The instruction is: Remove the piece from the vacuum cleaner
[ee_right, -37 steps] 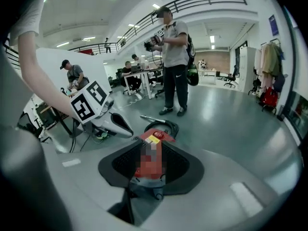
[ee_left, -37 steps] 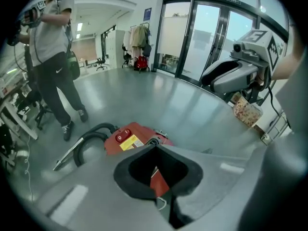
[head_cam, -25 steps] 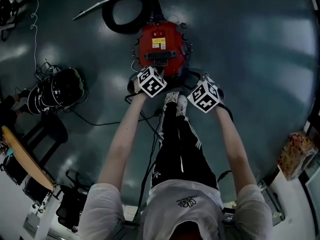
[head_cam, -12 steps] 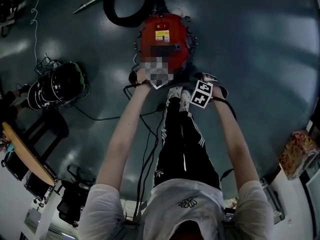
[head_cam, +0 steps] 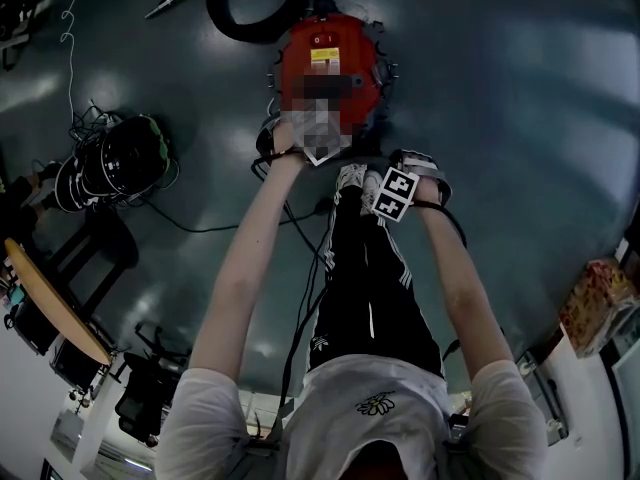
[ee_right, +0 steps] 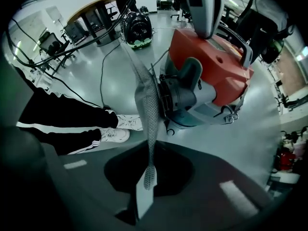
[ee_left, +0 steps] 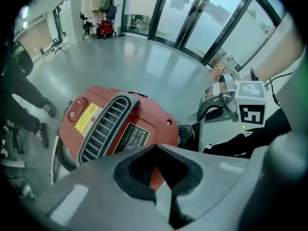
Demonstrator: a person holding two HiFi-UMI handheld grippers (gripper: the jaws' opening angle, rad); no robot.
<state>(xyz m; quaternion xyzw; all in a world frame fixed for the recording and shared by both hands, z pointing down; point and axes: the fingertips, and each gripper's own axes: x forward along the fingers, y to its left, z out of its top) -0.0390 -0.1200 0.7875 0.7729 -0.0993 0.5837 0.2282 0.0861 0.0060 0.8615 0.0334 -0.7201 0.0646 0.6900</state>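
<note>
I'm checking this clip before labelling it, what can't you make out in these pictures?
Head view: a mosaic patch covers the left gripper; the top edge cuts off the hose.
Right gripper view: the mesh strip held by the right gripper overlaps the vacuum cleaner, so whether it is attached is unclear.
Left gripper view: print on the black label is too small.

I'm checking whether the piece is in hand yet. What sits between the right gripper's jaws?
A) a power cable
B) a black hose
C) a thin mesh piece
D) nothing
C: in the right gripper view, the right gripper has its jaws pinched on the lower end of a thin mesh piece, which runs up toward the end of the red vacuum cleaner.
</note>
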